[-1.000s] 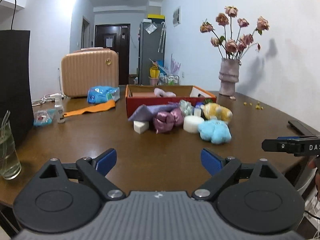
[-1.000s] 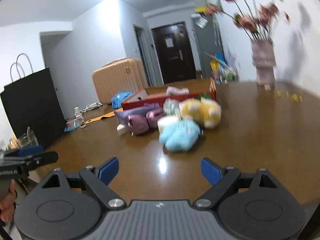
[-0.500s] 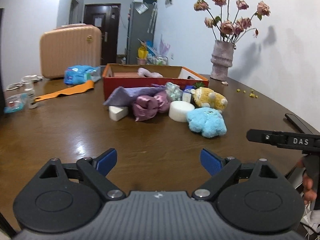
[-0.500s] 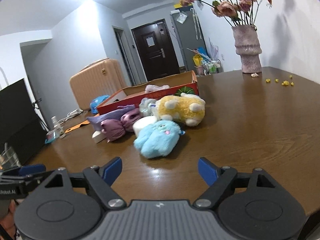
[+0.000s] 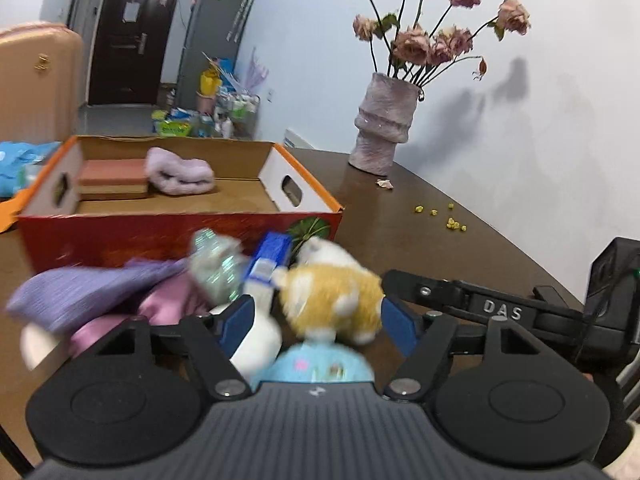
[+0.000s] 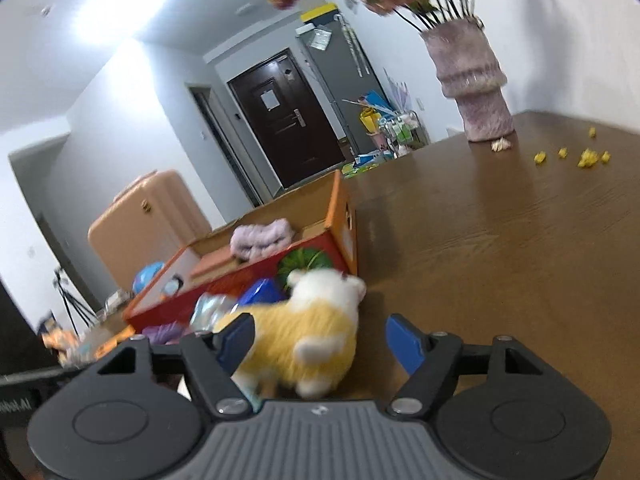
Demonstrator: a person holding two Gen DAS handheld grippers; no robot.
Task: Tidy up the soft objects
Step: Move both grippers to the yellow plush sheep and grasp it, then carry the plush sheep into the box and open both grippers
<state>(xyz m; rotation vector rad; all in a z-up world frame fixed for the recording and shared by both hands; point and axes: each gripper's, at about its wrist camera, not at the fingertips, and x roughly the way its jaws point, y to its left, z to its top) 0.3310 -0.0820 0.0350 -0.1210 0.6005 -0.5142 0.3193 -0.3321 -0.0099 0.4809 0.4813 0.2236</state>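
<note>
Both grippers right up on the soft pile now, way closer than a second ago when the heap sat out mid-tabletop (image 5: 420, 216). Yellow plush (image 5: 332, 300) lying between the blue fingers (image 5: 394, 322) of the left gripper (image 5: 318, 320), with the light blue plush (image 5: 320, 366) just under it and a white round sponge (image 5: 256, 344) pressed up against the left-side finger. Can't tell for sure if either pad touches the yellow one, picture's blurry. Fingers medium-wide and just been closing, narrower than in the earlier frame.

Same story on the right gripper (image 6: 320, 338): yellow plush (image 6: 308, 332) sitting between its fingers (image 6: 402, 342), nearer the left-side one, clear gap on the other side. Also been closing, not clamped on it.

Purple cloth (image 5: 84, 292), pink satin bundle (image 5: 160, 308), silvery wrapper thing (image 5: 214, 264) and a small blue-white pack (image 5: 268, 260) bunched to the left of the plush, right in front of the red cardboard box (image 5: 120, 236). Lilac rolled towel (image 5: 180, 176) already in the box next to a brown block (image 5: 112, 178). Right gripper's arm poking in from the right edge of the left view, much closer than before. Vase of dried roses (image 5: 382, 124) further back.
</note>
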